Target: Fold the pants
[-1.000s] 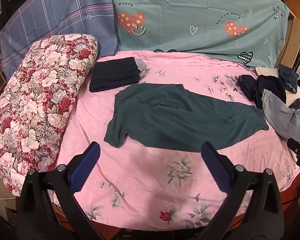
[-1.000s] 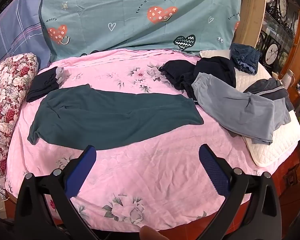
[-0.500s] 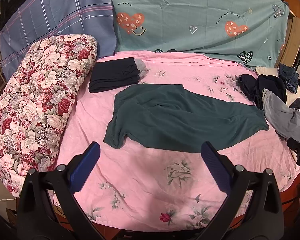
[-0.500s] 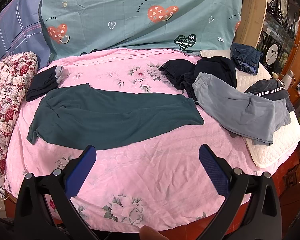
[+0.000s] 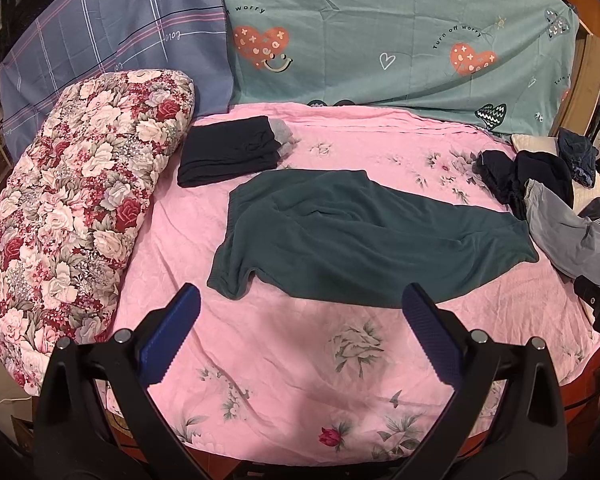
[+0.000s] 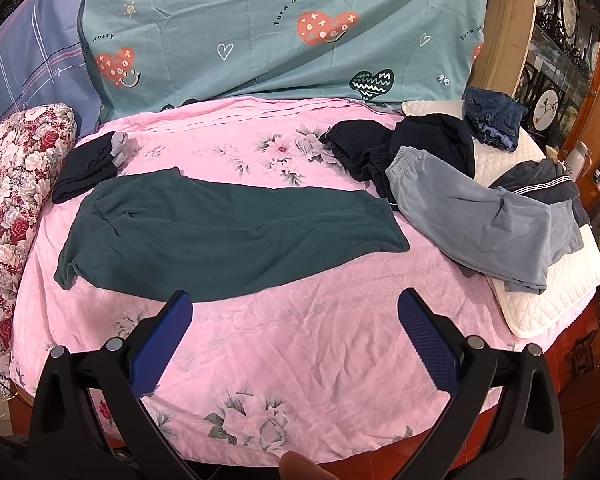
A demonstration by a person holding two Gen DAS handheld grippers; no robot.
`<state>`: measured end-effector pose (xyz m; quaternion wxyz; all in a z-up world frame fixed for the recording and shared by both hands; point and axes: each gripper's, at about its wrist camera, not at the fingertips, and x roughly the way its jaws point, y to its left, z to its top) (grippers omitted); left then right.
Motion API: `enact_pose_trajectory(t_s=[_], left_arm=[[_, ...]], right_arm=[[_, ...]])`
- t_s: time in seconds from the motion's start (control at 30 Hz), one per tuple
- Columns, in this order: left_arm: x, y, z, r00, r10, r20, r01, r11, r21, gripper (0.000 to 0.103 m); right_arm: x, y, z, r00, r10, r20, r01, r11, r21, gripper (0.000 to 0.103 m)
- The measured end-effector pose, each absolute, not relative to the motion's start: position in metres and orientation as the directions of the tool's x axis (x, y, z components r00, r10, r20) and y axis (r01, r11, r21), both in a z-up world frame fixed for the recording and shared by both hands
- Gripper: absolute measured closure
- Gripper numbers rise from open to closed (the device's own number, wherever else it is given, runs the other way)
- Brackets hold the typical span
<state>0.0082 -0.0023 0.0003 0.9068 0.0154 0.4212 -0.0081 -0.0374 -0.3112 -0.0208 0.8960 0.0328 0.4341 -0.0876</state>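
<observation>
Dark green pants (image 5: pixel 364 236) lie on the pink floral bed sheet (image 5: pixel 300 344), folded lengthwise, with the waist at the left and the leg ends at the right. They also show in the right wrist view (image 6: pixel 228 236). My left gripper (image 5: pixel 300 300) is open and empty, hovering over the sheet just short of the pants' near edge. My right gripper (image 6: pixel 296 304) is open and empty, also over the sheet just short of that edge.
A folded dark garment (image 5: pixel 230 154) lies at the back left beside a floral quilt roll (image 5: pixel 68 208). Grey pants (image 6: pixel 488 224) and dark clothes (image 6: pixel 412 148) are piled at the right on a white pillow (image 6: pixel 556 292). Teal and blue sheets hang behind.
Both views have shifted very slightly. The pants and other clothes lie as before, and both grippers stay open.
</observation>
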Motion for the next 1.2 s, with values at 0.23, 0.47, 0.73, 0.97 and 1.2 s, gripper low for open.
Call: enact_pose_trajectory(t_s=[0.23,0.47,0.73,0.97,1.2], left_arm=[[0.0090,-0.0014,0.0017,0.645,-0.001,-0.764,0.028,0.999,0.022,0.002],[0.0097,-0.0007,0.0029,0.646,0.000,-0.763,0.026,0.999,0.022,0.002],[0.0091,-0.0008,0.0025,0.646,0.000,-0.763,0.027,0.999,0.023,0.002],[0.0085,-0.0007,0.0024,0.646,0.000,-0.763,0.026,0.999,0.023,0.002],[0.0110,0.0028,-0.0019,0.642,0.002,-0.767,0.023,0.999,0.022,0.002]], right_arm=[[-0.0371,-0.3105,-0.0214,0.606,-0.130,-0.785,0.187,0.982,-0.019,0.001],[-0.0364,-0.3103,-0.0230,0.607,-0.129,-0.785,0.186,0.982,-0.017,0.001],[-0.0363,-0.3100,-0.0232,0.606,-0.129,-0.785,0.185,0.983,-0.019,0.001],[-0.0373,-0.3091,-0.0255,0.605,-0.129,-0.786,0.184,0.983,-0.020,0.001],[-0.0314,-0.3037,-0.0254,0.602,-0.128,-0.788,0.181,0.983,-0.021,0.001]])
